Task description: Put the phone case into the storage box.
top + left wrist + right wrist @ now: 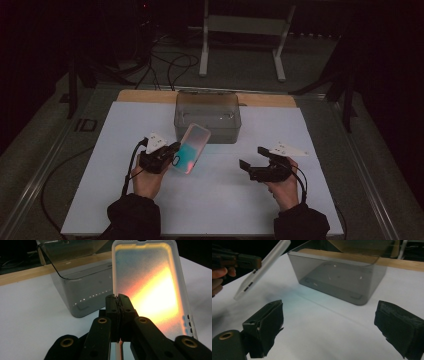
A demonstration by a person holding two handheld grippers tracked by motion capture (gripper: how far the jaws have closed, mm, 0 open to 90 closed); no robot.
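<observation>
Left gripper view: fingers [126, 305] clamp phone case [147, 287] edge.

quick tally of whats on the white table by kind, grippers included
phone case: 1
clear grey bin: 1
grippers: 2, the left gripper shut on the case, the right gripper open
total: 4

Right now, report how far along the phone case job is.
Done: the left gripper has clamped the phone case by its edge and holds it tilted, off the white table. In hand: the case hangs just in front of the grey bin. Left: the bin looks empty, so the case probably goes in next. The right gripper waits open, holding nothing.
</observation>
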